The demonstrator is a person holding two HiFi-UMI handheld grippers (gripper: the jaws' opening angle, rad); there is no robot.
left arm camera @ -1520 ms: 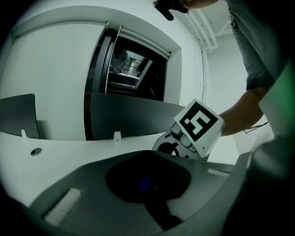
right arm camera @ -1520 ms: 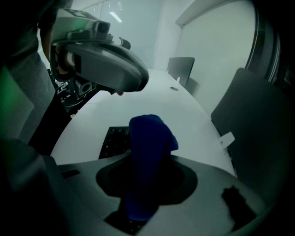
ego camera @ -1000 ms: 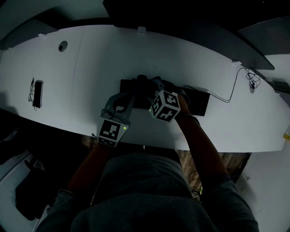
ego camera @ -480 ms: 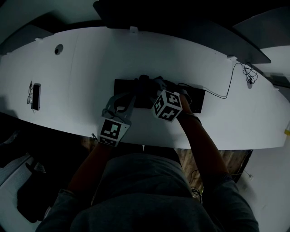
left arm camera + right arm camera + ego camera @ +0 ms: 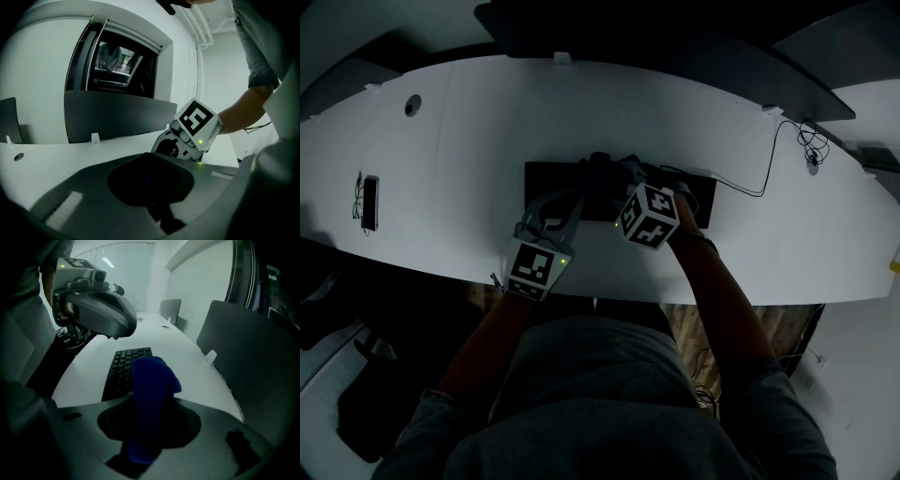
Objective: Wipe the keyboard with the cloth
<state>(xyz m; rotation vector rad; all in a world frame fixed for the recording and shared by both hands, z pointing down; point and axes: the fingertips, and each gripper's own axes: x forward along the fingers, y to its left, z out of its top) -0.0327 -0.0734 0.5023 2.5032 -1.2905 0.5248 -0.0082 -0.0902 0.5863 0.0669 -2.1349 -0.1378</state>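
Note:
A black keyboard (image 5: 551,181) lies on the white desk (image 5: 469,141), partly hidden by both grippers. My right gripper (image 5: 607,180) is shut on a blue cloth (image 5: 152,380), which hangs out past its jaws over the keyboard (image 5: 123,367). In the head view the cloth cannot be made out in the dim light. My left gripper (image 5: 569,199) hovers just to the left, above the keyboard's near edge, tilted upward. Its jaws look shut with nothing between them (image 5: 152,161). From the right gripper view it shows as a grey closed shape (image 5: 101,310).
A dark phone (image 5: 368,202) lies at the desk's far left, near a round cable hole (image 5: 412,105). A thin cable (image 5: 769,178) runs from the keyboard to the right. A monitor (image 5: 117,63) and a grey divider panel (image 5: 117,112) stand behind the desk.
The head view has drifted, so the desk and keyboard sit further left in frame. Both grippers have shifted slightly to the right along the keyboard. Their jaws have not changed.

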